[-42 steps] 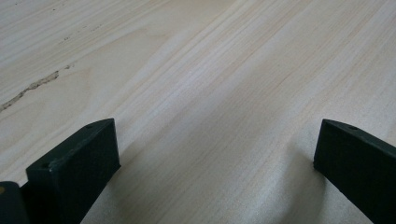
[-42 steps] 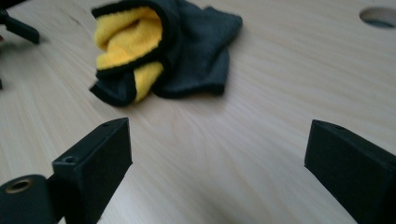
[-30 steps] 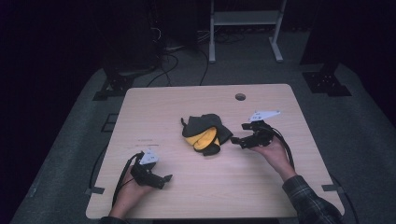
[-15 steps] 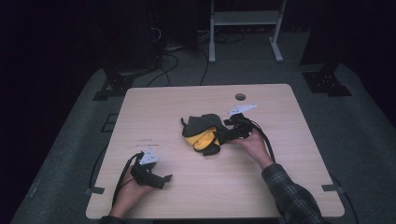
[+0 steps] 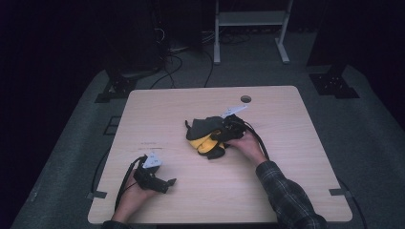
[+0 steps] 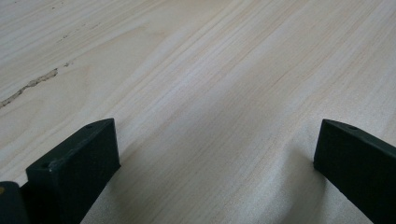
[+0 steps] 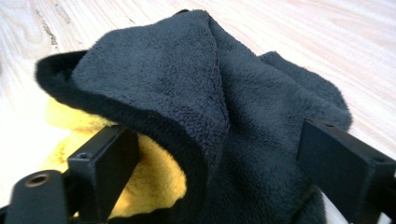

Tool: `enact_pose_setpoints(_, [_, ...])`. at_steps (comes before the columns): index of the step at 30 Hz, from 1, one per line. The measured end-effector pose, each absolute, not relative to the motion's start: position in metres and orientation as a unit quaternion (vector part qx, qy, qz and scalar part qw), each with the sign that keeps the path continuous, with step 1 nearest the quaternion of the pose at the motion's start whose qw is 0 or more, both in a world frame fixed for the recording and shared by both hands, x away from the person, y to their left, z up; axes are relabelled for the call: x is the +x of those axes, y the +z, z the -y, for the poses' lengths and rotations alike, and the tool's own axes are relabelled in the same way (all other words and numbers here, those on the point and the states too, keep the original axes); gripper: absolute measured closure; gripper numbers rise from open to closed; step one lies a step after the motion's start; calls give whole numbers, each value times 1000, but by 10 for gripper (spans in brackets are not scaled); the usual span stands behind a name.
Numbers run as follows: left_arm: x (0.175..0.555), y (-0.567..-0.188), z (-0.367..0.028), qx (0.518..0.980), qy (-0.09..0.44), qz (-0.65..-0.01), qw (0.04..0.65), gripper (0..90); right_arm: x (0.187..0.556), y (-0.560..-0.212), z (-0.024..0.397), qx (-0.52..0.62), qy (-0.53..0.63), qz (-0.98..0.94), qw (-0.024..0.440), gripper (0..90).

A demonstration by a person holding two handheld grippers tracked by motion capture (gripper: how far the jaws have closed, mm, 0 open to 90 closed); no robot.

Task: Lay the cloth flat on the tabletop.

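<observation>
1. Fleece cloth, black outside and yellow inside, lying crumpled near the middle of the wooden table.
2. Right gripper, at the cloth's right edge; jaws have just been opening and stand spread. In the right gripper view a black fold of the cloth rises between them, with yellow pile beside the left-hand jaw; no pinch is seen.
3. Left gripper, held low at the table's near left, well apart from the cloth; jaws spread wide over bare wood.
</observation>
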State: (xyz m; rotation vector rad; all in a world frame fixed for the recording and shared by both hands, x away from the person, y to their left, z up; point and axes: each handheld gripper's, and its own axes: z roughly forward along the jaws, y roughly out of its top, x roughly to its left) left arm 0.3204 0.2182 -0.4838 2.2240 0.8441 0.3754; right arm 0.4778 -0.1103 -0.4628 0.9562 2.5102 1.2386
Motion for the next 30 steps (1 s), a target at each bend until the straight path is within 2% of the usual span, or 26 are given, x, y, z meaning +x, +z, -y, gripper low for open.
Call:
enact_pose_setpoints(12, [320, -484, -218, 862, 146, -327, 358, 0, 484, -477, 109, 325, 408, -850, 72, 100])
enact_pose_setpoints(14, [320, -484, -218, 862, 146, -327, 358, 0, 484, -477, 109, 323, 406, -853, 62, 165])
enact_pose_setpoints(17, [320, -484, -218, 862, 146, -327, 358, 0, 483, -477, 112, 319, 417, -851, 30, 374])
enact_pose_setpoints(18, [320, -484, -218, 862, 146, -327, 358, 0, 483, -478, 114, 314, 425, -849, 9, 479])
enact_pose_setpoints(20, [320, -484, -218, 862, 146, -327, 358, 0, 482, -478, 115, 312, 431, -847, -8, 557])
enact_pose_setpoints(25, [320, -484, -218, 862, 146, -327, 358, 0, 478, -474, 114, 300, 427, -853, -4, 710])
enact_pose_setpoints(30, [320, -484, -218, 862, 145, -327, 358, 0, 471, -467, 114, 286, 418, -862, 1, 761])
